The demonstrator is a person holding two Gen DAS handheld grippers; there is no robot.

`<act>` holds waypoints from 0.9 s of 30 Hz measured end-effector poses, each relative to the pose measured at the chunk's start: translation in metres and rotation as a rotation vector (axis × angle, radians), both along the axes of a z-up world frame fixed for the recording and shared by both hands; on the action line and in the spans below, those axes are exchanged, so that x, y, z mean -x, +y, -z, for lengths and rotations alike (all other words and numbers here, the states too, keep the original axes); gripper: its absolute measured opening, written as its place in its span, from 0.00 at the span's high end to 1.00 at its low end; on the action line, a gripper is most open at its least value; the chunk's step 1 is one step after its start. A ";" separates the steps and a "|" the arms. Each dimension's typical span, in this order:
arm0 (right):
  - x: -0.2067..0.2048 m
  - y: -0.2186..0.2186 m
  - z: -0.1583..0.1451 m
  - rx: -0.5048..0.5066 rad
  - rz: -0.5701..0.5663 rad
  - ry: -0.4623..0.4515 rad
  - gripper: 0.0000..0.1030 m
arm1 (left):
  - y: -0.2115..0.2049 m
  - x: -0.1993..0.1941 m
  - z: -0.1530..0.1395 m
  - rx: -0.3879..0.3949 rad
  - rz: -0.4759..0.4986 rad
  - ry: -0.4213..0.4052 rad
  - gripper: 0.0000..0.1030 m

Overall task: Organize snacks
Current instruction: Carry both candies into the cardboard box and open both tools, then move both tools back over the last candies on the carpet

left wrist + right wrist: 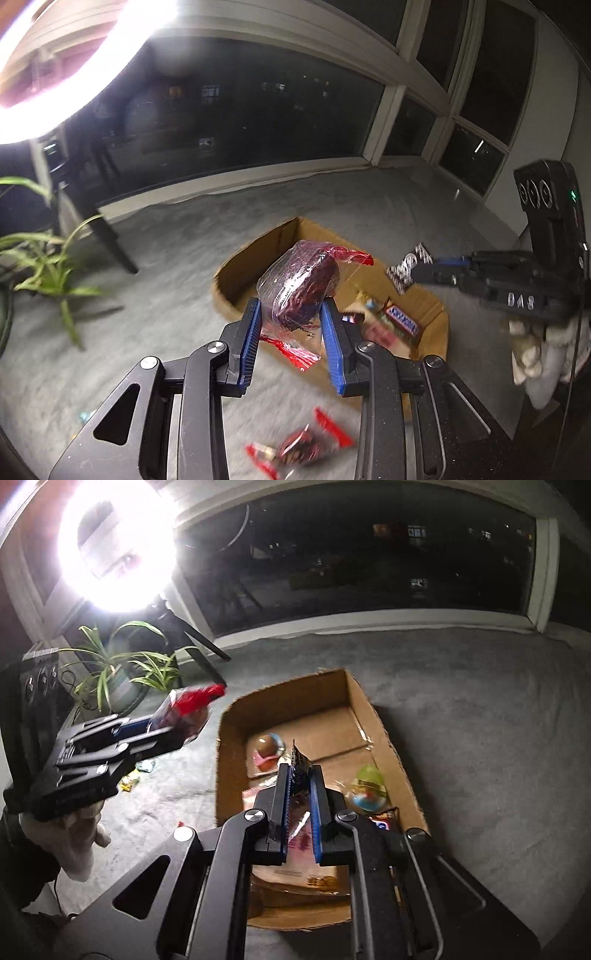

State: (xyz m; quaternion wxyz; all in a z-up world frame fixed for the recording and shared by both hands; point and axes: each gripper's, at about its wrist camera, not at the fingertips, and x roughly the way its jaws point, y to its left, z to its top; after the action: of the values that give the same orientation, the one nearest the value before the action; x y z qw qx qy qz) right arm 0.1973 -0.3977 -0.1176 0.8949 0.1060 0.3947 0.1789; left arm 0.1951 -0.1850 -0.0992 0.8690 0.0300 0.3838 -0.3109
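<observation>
My left gripper [291, 306] is shut on a dark red snack in clear wrap with red ends [299, 284], held above the near-left rim of the open cardboard box [258, 254]. It also shows in the right wrist view [184, 716], left of the box [229, 746]. My right gripper [299, 771] is shut on a small dark blue snack packet [299, 768], held over the box. In the left wrist view the right gripper [413, 271] holds that packet [406, 267] over the box's right side.
The box holds a Snickers bar [404, 319], a green egg toy [369, 788], a pink-and-brown egg toy [267, 755] and flat packets. More wrapped red snacks [303, 446] and small candies [131, 781] lie on the grey carpet. A potted plant [122, 672] and ring light stand back left.
</observation>
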 end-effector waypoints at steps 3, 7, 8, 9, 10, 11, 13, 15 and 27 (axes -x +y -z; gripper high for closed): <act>-0.001 -0.003 0.008 -0.001 0.007 0.018 0.91 | -0.017 -0.012 0.004 0.002 0.008 0.017 0.70; -0.002 -0.005 0.018 -0.002 0.011 0.038 0.91 | -0.033 -0.022 0.008 -0.007 0.012 0.027 0.70; -0.002 -0.005 0.019 -0.002 0.011 0.042 0.91 | -0.036 -0.023 0.008 -0.010 0.010 0.025 0.69; -0.002 -0.005 0.020 0.001 0.011 0.046 0.91 | -0.038 -0.024 0.009 -0.017 0.008 0.023 0.68; -0.001 -0.005 0.020 0.004 0.016 0.043 0.91 | -0.042 -0.025 0.009 -0.024 0.008 0.022 0.67; -0.001 -0.005 0.020 0.007 0.019 0.040 0.88 | -0.044 -0.026 0.010 -0.028 0.010 0.026 0.59; -0.001 -0.005 0.020 0.011 0.022 0.040 0.58 | -0.046 -0.027 0.010 -0.035 0.012 0.034 0.37; 0.002 -0.005 0.017 0.026 0.040 0.020 0.25 | -0.047 -0.027 0.009 -0.051 -0.005 0.020 0.29; 0.008 0.005 0.008 0.059 0.043 -0.006 0.24 | -0.024 -0.026 0.001 -0.037 -0.049 0.013 0.29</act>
State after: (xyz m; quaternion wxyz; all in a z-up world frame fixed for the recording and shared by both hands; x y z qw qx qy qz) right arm 0.1895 -0.3931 -0.1258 0.9024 0.0875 0.3950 0.1484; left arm 0.2210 -0.2093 -0.1000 0.8731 0.0348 0.3957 -0.2825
